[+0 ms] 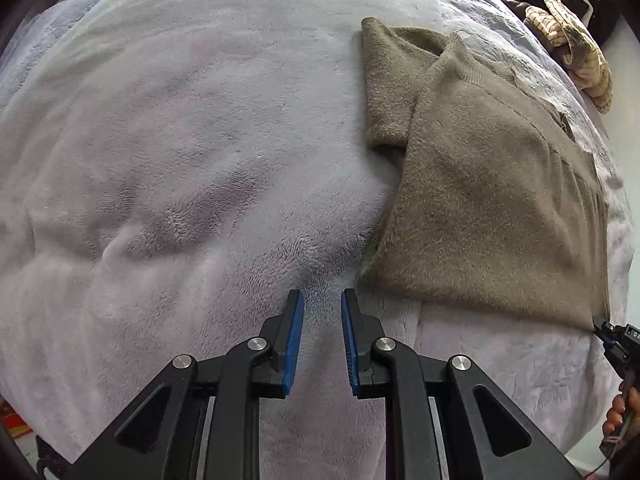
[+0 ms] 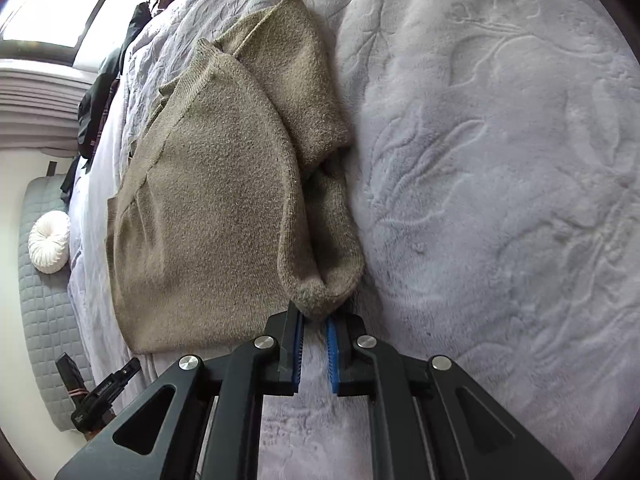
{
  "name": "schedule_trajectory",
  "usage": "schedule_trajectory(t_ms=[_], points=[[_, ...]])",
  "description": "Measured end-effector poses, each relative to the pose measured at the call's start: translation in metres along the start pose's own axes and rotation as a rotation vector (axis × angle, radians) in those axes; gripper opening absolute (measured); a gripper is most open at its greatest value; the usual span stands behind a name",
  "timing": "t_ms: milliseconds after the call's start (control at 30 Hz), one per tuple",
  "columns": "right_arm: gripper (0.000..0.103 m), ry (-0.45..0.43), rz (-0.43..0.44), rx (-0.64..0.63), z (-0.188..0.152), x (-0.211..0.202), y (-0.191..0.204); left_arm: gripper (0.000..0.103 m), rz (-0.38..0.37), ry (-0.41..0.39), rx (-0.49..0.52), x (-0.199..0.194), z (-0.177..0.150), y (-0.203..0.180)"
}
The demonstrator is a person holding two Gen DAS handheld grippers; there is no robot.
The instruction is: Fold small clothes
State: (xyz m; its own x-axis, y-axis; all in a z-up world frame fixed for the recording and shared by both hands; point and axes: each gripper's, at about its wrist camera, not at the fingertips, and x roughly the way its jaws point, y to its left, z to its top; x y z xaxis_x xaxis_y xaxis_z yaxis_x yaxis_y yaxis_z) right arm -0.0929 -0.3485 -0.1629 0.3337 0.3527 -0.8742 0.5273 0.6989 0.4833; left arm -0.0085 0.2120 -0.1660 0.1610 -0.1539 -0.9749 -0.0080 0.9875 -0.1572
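**Right gripper clamps sweater corner on the bed**

While the olive sweater (image 2: 208,200) lies partly folded on the pale fleece blanket (image 2: 500,200), the right gripper (image 2: 314,320) points steeply down, its blue pads pinching the sweater's bunched lower corner. The left gripper (image 1: 322,312) also points steeply down over bare blanket just beside the sweater's near edge, its jaws narrowly apart and holding nothing. A heap of patterned clothes (image 1: 568,48) sits beyond the sweater, well apart. Beside the bed lies a white round cushion (image 2: 50,242).
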Motion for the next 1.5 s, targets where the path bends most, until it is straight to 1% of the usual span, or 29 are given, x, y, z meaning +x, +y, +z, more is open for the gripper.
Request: schedule_trajectory(t_ms=[100,200,300,467,633,667,700,733,767,800,833,900,933,967,1067,1133,1200,1233,1267,1300,1333,1433,1500], points=[[0.011,-0.007,-0.027,0.009,-0.004,-0.009,0.001,0.021,0.0,-0.002,0.017,-0.01,-0.004,0.0],[0.012,-0.011,-0.055,0.015,-0.007,-0.016,0.004,0.021,-0.003,0.005,0.039,-0.016,-0.002,-0.013],[0.012,-0.018,-0.094,0.017,-0.011,-0.025,0.006,0.021,0.0,0.005,0.059,-0.027,-0.009,-0.017],[0.012,-0.018,-0.108,0.002,-0.022,-0.041,0.011,0.021,0.01,0.014,0.098,-0.04,-0.014,-0.035],[0.012,-0.007,-0.107,-0.028,-0.039,-0.051,0.024,0.021,0.03,0.009,0.108,-0.054,-0.024,-0.036],[0.012,-0.004,-0.108,-0.035,-0.042,-0.052,0.027,0.029,0.029,0.004,0.106,-0.057,-0.026,-0.036],[0.012,-0.001,-0.109,-0.042,-0.046,-0.053,0.03,0.046,0.03,0.001,0.102,-0.06,-0.028,-0.035],[0.012,0.003,-0.11,-0.047,-0.049,-0.054,0.033,0.099,0.034,-0.005,0.097,-0.063,-0.03,-0.034],[0.012,0.004,-0.109,-0.052,-0.052,-0.054,0.035,0.102,0.055,-0.034,0.091,-0.07,-0.033,-0.033],[0.012,0.005,-0.108,-0.055,-0.054,-0.054,0.037,0.102,0.062,-0.047,0.097,-0.073,-0.034,-0.034],[0.015,0.005,-0.108,-0.055,-0.056,-0.054,0.038,0.102,0.065,-0.049,0.107,-0.075,-0.035,-0.035],[0.032,0.0,-0.123,-0.052,-0.057,-0.054,0.038,0.102,0.079,-0.054,0.115,-0.08,-0.037,-0.036],[0.049,-0.004,-0.133,-0.05,-0.055,-0.053,0.038,0.102,0.089,-0.055,0.119,-0.082,-0.038,-0.036],[0.056,-0.012,-0.143,-0.05,-0.051,-0.052,0.037,0.102,0.101,-0.058,0.122,-0.084,-0.038,-0.035],[0.056,-0.047,-0.18,-0.078,-0.031,-0.05,0.039,0.102,0.144,-0.07,0.11,-0.092,-0.037,-0.033],[0.055,-0.064,-0.22,-0.126,-0.013,-0.045,0.042,0.102,0.147,-0.074,0.093,-0.096,-0.035,-0.03],[0.055,-0.051,-0.265,-0.163,0.005,-0.032,0.041,0.102,0.146,-0.075,0.074,-0.099,-0.034,-0.028],[0.049,-0.034,-0.277,-0.169,0.012,-0.024,0.039,0.102,0.157,-0.074,0.07,-0.1,-0.034,-0.028],[0.025,-0.002,-0.291,-0.171,0.019,-0.014,0.035,0.102,0.175,-0.071,0.071,-0.102,-0.034,-0.028],[0.009,0.032,-0.288,-0.168,0.023,-0.006,0.032,0.102,0.18,-0.065,0.082,-0.104,-0.034,-0.029],[0.006,0.053,-0.272,-0.165,0.024,-0.003,0.03,0.102,0.187,-0.065,0.087,-0.106,-0.035,-0.031],[0.005,0.021,-0.256,-0.169,0.02,-0.011,0.024,0.102,0.192,-0.095,0.089,-0.116,-0.037,-0.034],[0.005,0.036,-0.247,-0.131,0.017,-0.007,0.01,0.102,0.177,-0.098,0.086,-0.118,-0.037,-0.037]])
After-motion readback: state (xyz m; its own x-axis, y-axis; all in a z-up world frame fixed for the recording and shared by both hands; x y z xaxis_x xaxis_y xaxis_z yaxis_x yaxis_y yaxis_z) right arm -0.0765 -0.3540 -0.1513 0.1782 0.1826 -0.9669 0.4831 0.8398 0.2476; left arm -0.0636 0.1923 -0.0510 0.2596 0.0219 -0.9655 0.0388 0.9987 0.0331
